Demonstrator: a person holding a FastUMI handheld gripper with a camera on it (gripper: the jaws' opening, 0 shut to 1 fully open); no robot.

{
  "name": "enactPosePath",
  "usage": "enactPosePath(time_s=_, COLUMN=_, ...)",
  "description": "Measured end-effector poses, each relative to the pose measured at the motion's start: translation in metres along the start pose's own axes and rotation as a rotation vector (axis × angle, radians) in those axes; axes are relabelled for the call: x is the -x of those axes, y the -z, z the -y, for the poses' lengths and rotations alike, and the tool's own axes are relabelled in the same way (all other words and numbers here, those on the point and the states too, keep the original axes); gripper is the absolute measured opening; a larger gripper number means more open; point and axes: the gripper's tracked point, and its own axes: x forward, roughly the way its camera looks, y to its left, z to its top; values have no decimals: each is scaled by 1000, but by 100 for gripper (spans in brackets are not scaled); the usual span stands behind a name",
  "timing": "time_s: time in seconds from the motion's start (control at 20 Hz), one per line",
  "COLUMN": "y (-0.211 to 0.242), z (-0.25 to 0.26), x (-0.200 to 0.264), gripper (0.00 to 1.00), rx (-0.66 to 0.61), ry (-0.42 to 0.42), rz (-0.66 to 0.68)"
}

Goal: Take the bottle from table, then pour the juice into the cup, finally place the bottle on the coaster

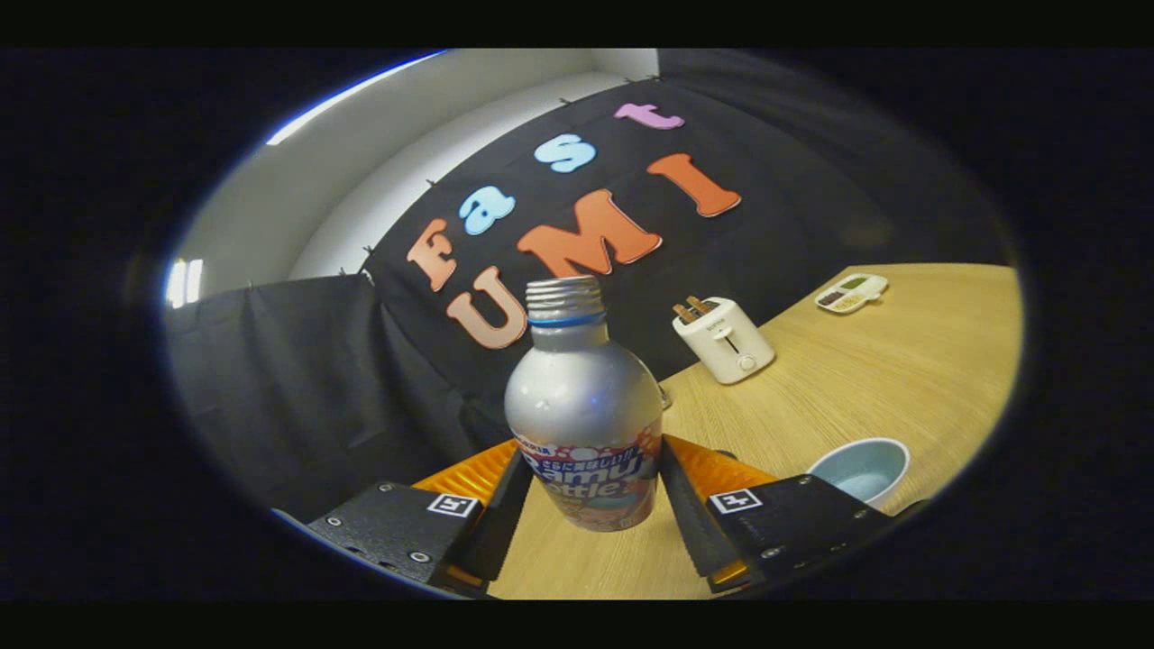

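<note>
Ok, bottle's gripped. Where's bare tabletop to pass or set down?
The fingers clamp the bottle. The table is bare in a broad patch bordered by the toaster, the small tray and the cup. Another bare strip lies between the fingers beneath the bottle. It is tight where the cup sits close beside one finger.

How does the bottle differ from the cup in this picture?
The bottle is tall, silver and narrow-necked; the cup is low, wide and pale blue inside. The bottle is clamped in the gripper; the cup stands free beside it. Both are open-topped.
</note>
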Motion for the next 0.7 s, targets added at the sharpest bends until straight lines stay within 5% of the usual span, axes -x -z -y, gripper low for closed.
enactPosePath(time_s=0.7, y=70, z=57, x=-117, gripper=78, rx=341, ry=177, rz=-145)
